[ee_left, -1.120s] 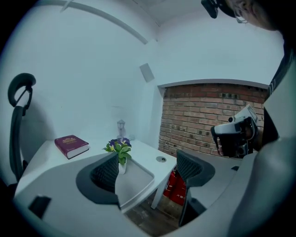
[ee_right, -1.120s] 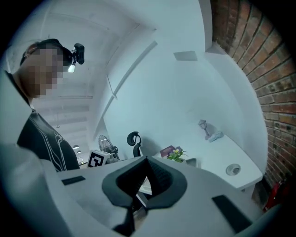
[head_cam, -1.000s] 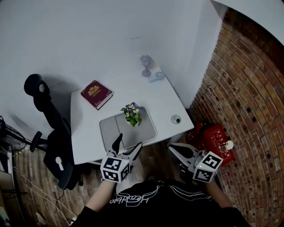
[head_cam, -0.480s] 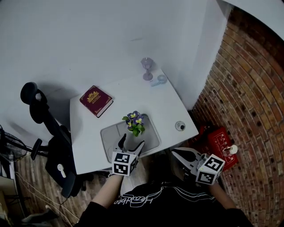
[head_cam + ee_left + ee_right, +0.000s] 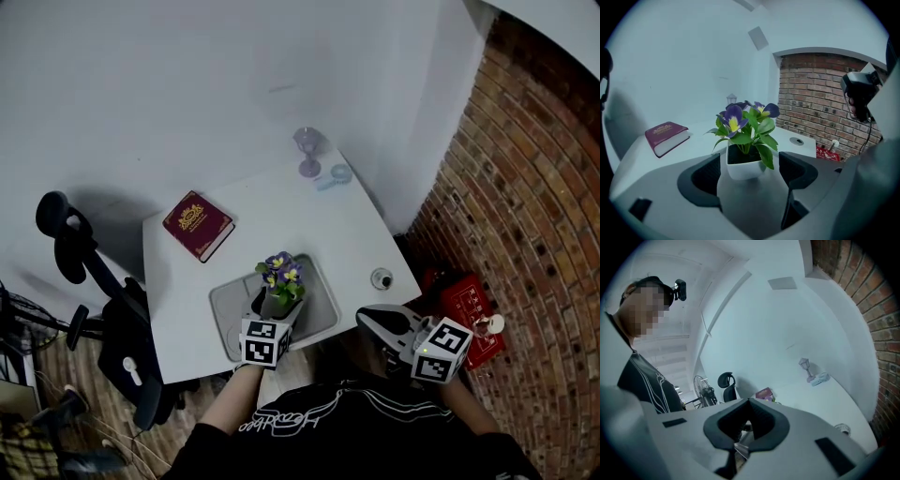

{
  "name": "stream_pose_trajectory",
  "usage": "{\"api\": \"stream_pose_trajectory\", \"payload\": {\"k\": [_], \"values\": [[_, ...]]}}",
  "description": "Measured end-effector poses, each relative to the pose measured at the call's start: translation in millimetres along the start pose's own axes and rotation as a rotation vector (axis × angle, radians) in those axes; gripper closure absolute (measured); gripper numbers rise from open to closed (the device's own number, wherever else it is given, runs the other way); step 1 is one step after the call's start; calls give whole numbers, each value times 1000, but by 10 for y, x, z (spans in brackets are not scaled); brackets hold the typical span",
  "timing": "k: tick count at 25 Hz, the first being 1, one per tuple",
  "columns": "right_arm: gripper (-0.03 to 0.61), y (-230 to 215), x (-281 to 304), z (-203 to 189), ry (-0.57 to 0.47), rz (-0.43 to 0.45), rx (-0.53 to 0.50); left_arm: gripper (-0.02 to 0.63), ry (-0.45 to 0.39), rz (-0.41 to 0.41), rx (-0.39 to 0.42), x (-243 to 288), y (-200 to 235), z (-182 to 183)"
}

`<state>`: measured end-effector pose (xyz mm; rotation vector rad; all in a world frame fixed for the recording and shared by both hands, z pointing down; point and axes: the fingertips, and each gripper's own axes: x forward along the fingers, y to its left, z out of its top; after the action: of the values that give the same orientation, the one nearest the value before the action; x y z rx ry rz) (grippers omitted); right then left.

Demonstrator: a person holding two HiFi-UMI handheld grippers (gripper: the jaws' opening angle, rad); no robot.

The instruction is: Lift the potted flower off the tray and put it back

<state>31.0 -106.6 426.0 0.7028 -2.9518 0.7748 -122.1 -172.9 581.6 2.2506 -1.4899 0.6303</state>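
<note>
On the grey tray [image 5: 228, 316], at the near edge of the white table [image 5: 319, 225], the potted flower [image 5: 279, 281] stands upright: a white square pot holding purple-and-yellow blooms and green leaves. The left gripper [image 5: 750, 173] has its jaws spread apart, one on each side of the pot, with a gap visible between each pad and the pot wall. The right gripper [image 5: 373, 319] hangs off the table's near right corner with its jaws pressed together on nothing.

Beyond the tray lie a maroon book [image 5: 197, 225], a lantern-shaped ornament [image 5: 307, 150] beside a small pale blue item [image 5: 333, 175], and a round disc [image 5: 381, 278] near the right edge. A black office chair [image 5: 103, 300] stands left of the table. A red crate [image 5: 464, 305] sits on the floor against the brick wall [image 5: 525, 187]. The far wall [image 5: 187, 84] is white.
</note>
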Motion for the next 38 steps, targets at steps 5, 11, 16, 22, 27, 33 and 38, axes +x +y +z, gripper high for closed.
{"api": "stream_pose_trajectory", "payload": {"k": [5,11,16,22,27,33,38], "values": [[578,-82,82,90,3,4,-4,233,28,-24,-22,120,28,-47],[578,-157,63,67,16,-10,-9,235,20,-38,-43,202,43,-52],[578,-223,8,53,18,-27,-6,258,13,-42,-57,206,54,-57],[578,-208,5,43,14,-20,-7,261,18,-47,-54,203,40,-61],[580,-188,-8,6,17,-18,-4,262,8,-56,-68,177,25,-50],[578,-202,-45,-8,15,-26,2,262,-1,-43,-67,149,38,-8],[580,-156,-24,-38,14,-24,4,263,-28,-68,-62,-1,-19,98]]}}
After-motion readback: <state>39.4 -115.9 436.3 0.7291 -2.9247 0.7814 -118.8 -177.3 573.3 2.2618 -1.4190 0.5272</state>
